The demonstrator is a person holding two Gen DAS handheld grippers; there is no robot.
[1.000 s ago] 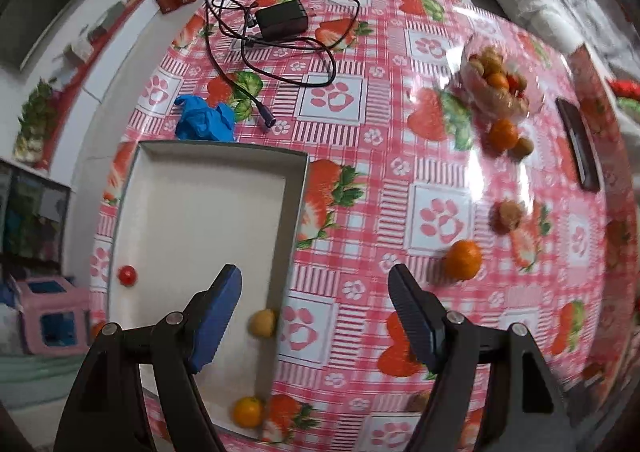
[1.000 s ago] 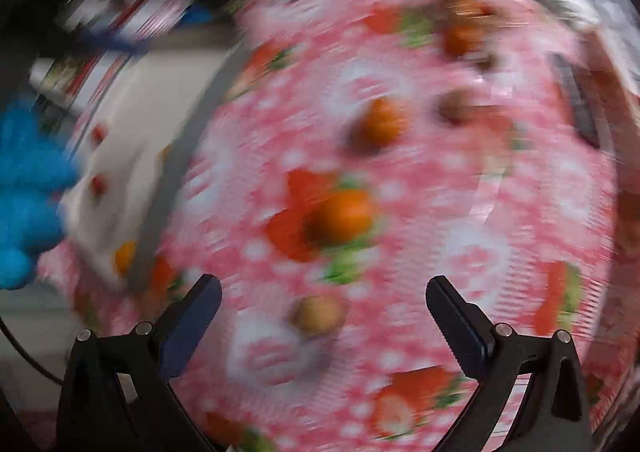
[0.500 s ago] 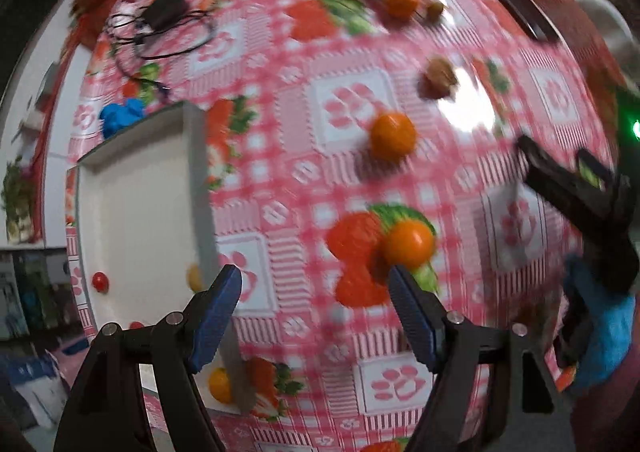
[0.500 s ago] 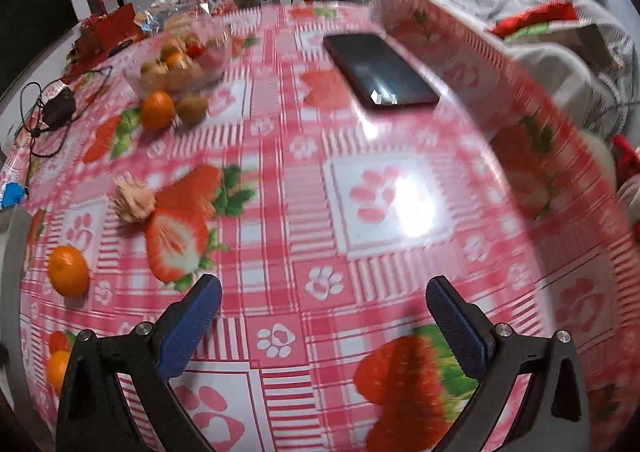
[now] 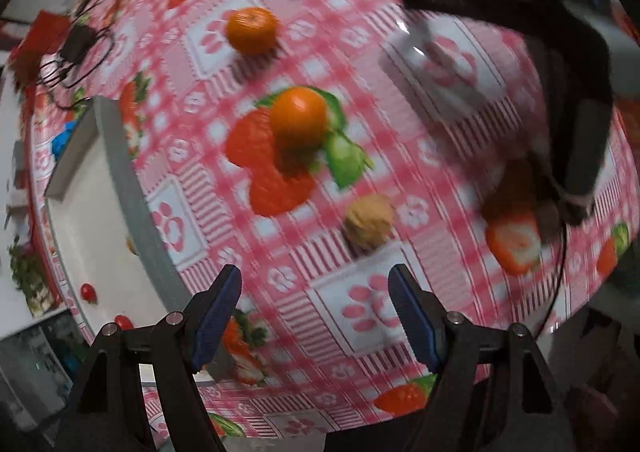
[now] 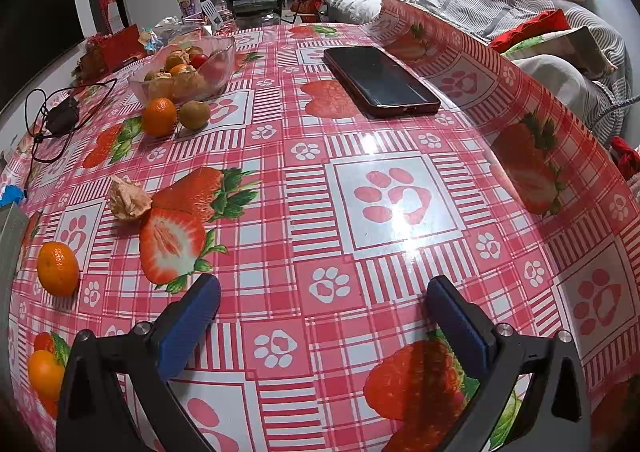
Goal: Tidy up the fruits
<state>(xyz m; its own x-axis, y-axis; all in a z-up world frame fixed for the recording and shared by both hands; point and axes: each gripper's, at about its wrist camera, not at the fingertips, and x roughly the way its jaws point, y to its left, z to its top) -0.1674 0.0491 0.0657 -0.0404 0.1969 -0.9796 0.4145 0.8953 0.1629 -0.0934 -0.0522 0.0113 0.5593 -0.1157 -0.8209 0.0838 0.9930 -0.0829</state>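
Near the centre of the left wrist view, a tangerine (image 5: pixel 298 118) is seen on the strawberry-print tablecloth (image 5: pixel 400 156), a walnut (image 5: pixel 369 221) lower right of it and a white tray (image 5: pixel 116 180) at left. Below, the left gripper (image 5: pixel 314 316) is held open and empty. The right gripper (image 6: pixel 320 316) is likewise spread wide over bare cloth, gripping nothing.

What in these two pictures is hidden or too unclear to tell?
- White tray, left wrist view: its near end is hidden behind the left gripper, so its full contents stay unknown.
- Brown lump, left wrist view: blurred and partly covered by the right gripper.
- Glass bowl, right wrist view: lower fruits overlap, uncountable.
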